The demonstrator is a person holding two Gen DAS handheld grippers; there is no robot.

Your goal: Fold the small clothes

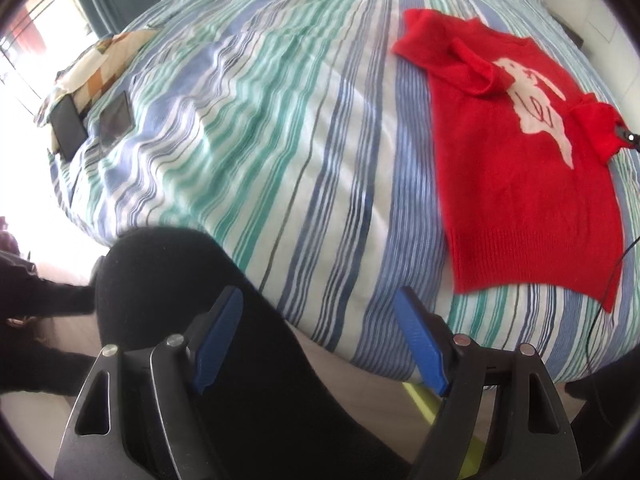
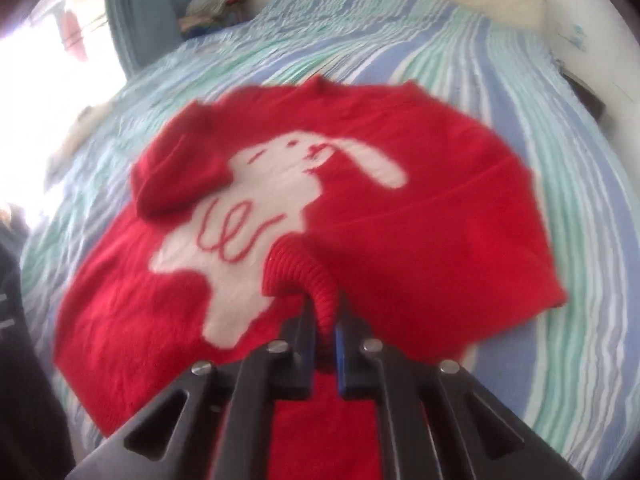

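While clamped tight, right gripper (image 2: 326, 320) pinches the ribbed cuff (image 2: 298, 274) of one sleeve of the red sweater (image 2: 420, 216), blue pads nearly meeting on the knit. Cuff bunched into a thick ribbed roll, lifted over the sweater body. Fuzzy knit, soft nap, ribbed hem band along the bottom edge. One white rabbit motif (image 2: 260, 216) on the front, long ear out to the side, red squiggle lines stitched across its body. Other sleeve (image 2: 176, 178) folded in over the chest, lying partly on the rabbit. Sweater spread front-up on the striped bedspread (image 2: 520, 80), wavy green, blue and white bands, lightly rumpled cotton look. View motion-blurred.

Left gripper (image 1: 318, 340) spread wide, holding nothing, two flat blue pads on black fingers, hanging over the bed edge above a dark-clothed leg (image 1: 180, 300). Same sweater (image 1: 532, 184) off to the right in this view, well apart from the left gripper. Thin black cable (image 1: 612, 276) running by the sweater's hem corner. Two dark flat rectangular devices (image 1: 92, 120) side by side at the far left of the bed, just beside one patterned pillow (image 1: 104, 64).
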